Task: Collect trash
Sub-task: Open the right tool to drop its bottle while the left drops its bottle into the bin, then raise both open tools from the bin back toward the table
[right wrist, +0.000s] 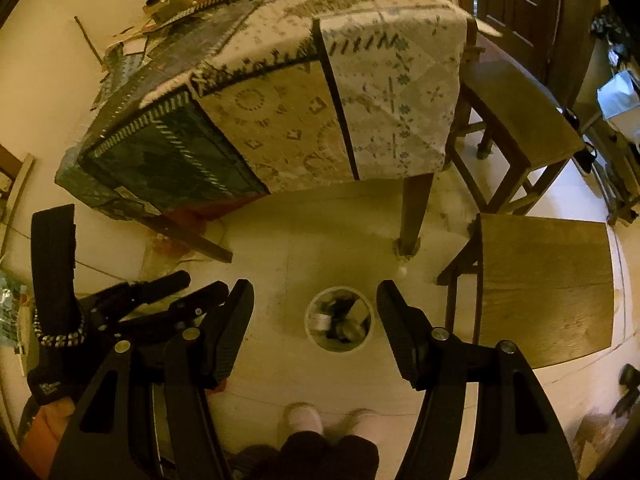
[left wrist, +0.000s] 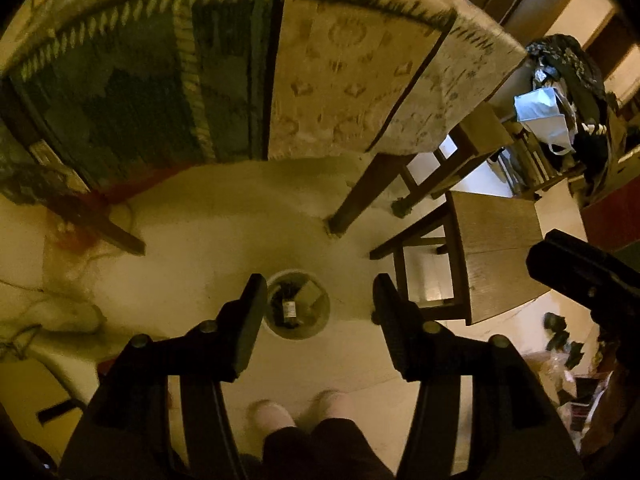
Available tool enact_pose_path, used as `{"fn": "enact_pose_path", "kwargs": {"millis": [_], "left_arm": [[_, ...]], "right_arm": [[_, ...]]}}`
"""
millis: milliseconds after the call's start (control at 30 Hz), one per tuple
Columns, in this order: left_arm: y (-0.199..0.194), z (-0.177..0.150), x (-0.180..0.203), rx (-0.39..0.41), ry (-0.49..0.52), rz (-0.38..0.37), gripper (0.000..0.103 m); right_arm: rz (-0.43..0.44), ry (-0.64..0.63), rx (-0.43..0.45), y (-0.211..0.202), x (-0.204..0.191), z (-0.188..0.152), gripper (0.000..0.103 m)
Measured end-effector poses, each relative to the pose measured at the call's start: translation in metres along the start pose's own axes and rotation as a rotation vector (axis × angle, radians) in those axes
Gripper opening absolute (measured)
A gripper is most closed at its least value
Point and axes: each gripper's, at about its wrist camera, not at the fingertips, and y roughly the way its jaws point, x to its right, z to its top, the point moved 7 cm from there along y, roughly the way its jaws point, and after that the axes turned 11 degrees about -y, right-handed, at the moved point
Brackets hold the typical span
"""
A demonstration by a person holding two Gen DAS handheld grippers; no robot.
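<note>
Below, on the pale floor, stands a small round trash bin (right wrist: 339,320), open-topped and already partly filled: a small can or jar and some dark scraps lie inside, though the dim light makes the contents hard to name. Both grippers point steeply down at it. The right gripper (right wrist: 316,320) frames the bin almost squarely between its fingers, jaws apart with nothing between them. The left gripper (left wrist: 320,308) also stands apart and empty, but the bin (left wrist: 297,304) sits off centre there, close against its left finger (left wrist: 250,320). So the bin lies straight ahead and beneath both, with the right one better lined up over the mouth. The person's feet (right wrist: 332,420) stand just behind the bin. Beyond it are a table leg (right wrist: 414,216), a table draped in a patterned cloth (right wrist: 304,120), and a wooden stool (right wrist: 544,284) to the right.
</note>
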Motion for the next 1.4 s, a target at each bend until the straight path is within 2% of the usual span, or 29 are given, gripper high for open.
{"fn": "enact_pose_path", "kwargs": {"millis": [200, 567, 1067, 1200, 1333, 1400], "left_arm": [[-0.054, 0.012, 0.004, 0.049, 0.024, 0.007, 0.054], [-0.197, 0.036, 0.018, 0.225, 0.062, -0.034, 0.054], [-0.378, 0.053, 0.026, 0.518, 0.127, -0.107, 0.054], [-0.409, 0.054, 0.023, 0.584, 0.152, -0.128, 0.06], [-0.428, 0.057, 0.02, 0.635, 0.172, -0.119, 0.065], [-0.431, 0.061, 0.018, 0.647, 0.165, -0.113, 0.074]], "right_arm": [[-0.001, -0.012, 0.033, -0.035, -0.015, 0.014, 0.06], [-0.037, -0.059, 0.156, -0.136, -0.059, 0.045, 0.06], [-0.127, -0.098, 0.434, -0.276, -0.114, 0.084, 0.06], [-0.192, -0.134, 0.528, -0.304, -0.129, 0.089, 0.065], [-0.214, -0.146, 0.565, -0.313, -0.136, 0.089, 0.068], [-0.226, -0.153, 0.575, -0.315, -0.137, 0.092, 0.072]]}}
